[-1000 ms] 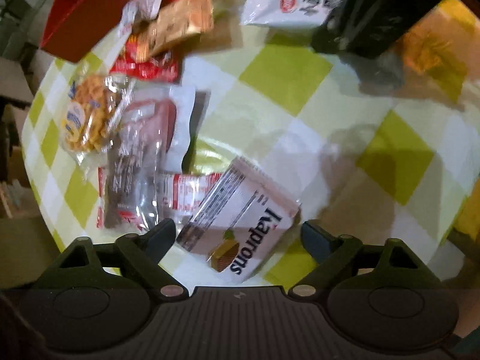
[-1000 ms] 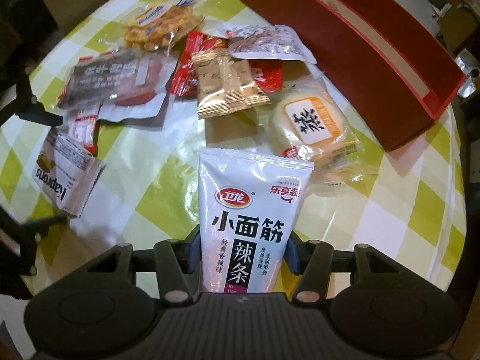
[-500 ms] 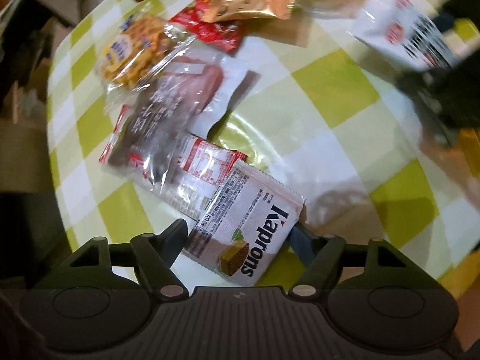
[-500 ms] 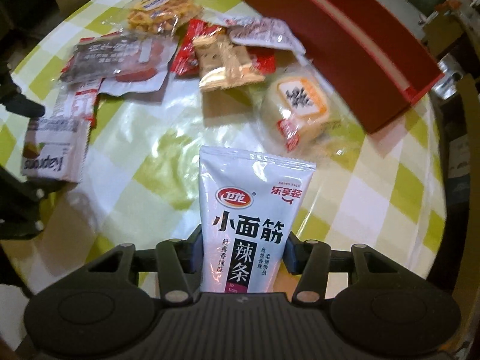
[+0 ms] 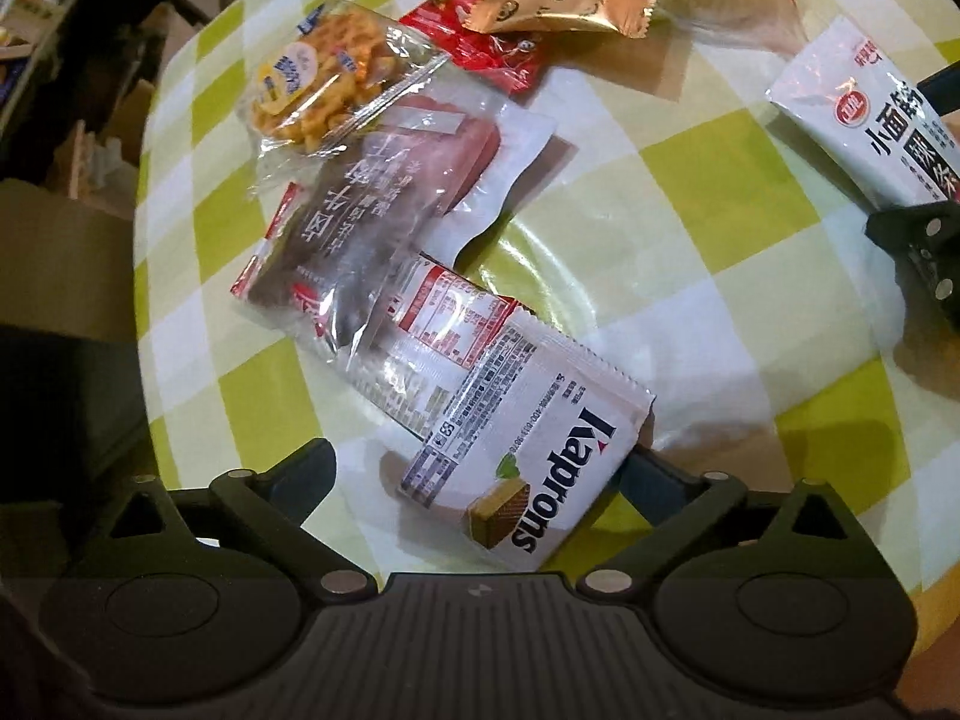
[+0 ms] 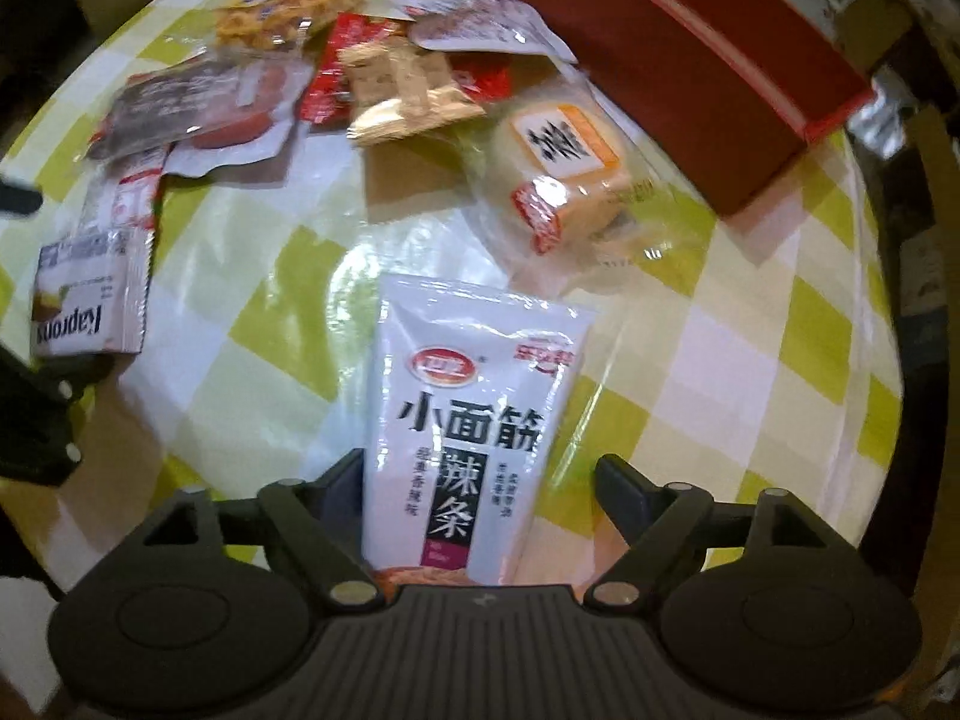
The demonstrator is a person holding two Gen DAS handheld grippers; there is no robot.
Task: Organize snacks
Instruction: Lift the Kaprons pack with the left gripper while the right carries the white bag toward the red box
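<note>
Green-and-white checked surface (image 5: 690,192) carries scattered snacks; both grippers are opening, the left gripper (image 5: 480,474) freeing the white Kaprons wafer packet (image 5: 534,450) and the right gripper (image 6: 480,480) the white gluten-strip pouch (image 6: 474,408), seemingly laid apart for sorting.

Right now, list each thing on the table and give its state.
Left gripper: jaws opening around the Kaprons wafer packet, which lies flat, sealed.
Right gripper: jaws opening, white spicy-strip pouch between them.
Round cake: wrapped.
Red box: lying on the table's far edge.
</note>
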